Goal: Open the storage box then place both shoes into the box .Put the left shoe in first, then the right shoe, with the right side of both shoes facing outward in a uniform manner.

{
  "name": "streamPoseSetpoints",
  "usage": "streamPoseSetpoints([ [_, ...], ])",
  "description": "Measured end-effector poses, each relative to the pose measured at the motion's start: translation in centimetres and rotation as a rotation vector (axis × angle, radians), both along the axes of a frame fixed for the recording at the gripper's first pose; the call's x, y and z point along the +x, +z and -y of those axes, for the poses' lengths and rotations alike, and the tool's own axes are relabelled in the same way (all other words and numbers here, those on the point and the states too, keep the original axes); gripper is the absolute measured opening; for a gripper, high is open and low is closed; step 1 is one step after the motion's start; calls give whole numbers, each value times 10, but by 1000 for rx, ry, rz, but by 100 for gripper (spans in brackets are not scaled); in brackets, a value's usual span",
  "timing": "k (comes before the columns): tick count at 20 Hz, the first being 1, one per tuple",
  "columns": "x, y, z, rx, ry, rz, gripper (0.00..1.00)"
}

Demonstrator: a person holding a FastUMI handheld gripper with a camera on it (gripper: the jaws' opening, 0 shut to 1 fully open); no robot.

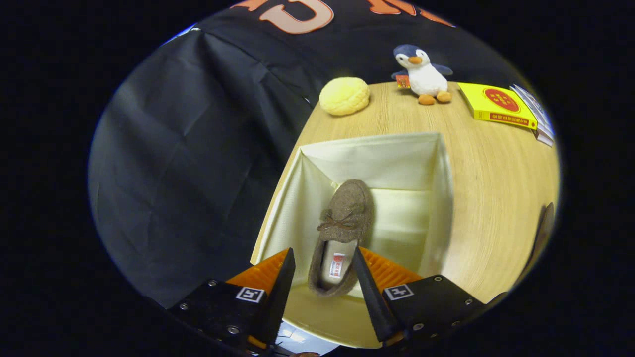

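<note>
A brown felt slipper [343, 223] with a small bow lies inside the open cream fabric storage box [441, 198], toe toward the far wall and heel at the near rim. My gripper [323, 255] hovers over the near rim with its fingers on either side of the slipper's heel. A strip of the box lining shows between the left finger [284, 282] and the heel. The right finger [369, 287] sits at the heel's edge. The gripper is open. A dark shape [544, 230], perhaps the other shoe, lies on the table far to the right of the box.
The box stands on a wooden table [496, 188] near its left edge. Beyond the box are a yellow bun-shaped toy [344, 96], a plush penguin [421, 74] and a yellow book [497, 105] beside a stack of booklets [538, 119]. Black cloth hangs to the left.
</note>
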State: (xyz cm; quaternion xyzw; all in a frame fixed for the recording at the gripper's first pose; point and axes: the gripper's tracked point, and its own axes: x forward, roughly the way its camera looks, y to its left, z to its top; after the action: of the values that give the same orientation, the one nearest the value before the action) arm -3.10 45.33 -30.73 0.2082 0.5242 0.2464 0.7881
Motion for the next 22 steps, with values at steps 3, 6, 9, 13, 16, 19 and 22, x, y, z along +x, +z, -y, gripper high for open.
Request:
streamPoseSetpoints([
  [3, 1, 26, 54, -2, -30, 149, 82],
  [6, -5, 31, 117, -47, -71, 272, 88],
  [9, -17, 20, 185, -142, -106, 341, 92],
  [13, -39, -32, 280, -297, -172, 304, 94],
  [16, -52, -63, 342, -386, -226, 275, 94],
  [19, -59, -88, 388, -455, -249, 253, 94],
  [22, -74, -117, 428, -497, -260, 211, 93],
])
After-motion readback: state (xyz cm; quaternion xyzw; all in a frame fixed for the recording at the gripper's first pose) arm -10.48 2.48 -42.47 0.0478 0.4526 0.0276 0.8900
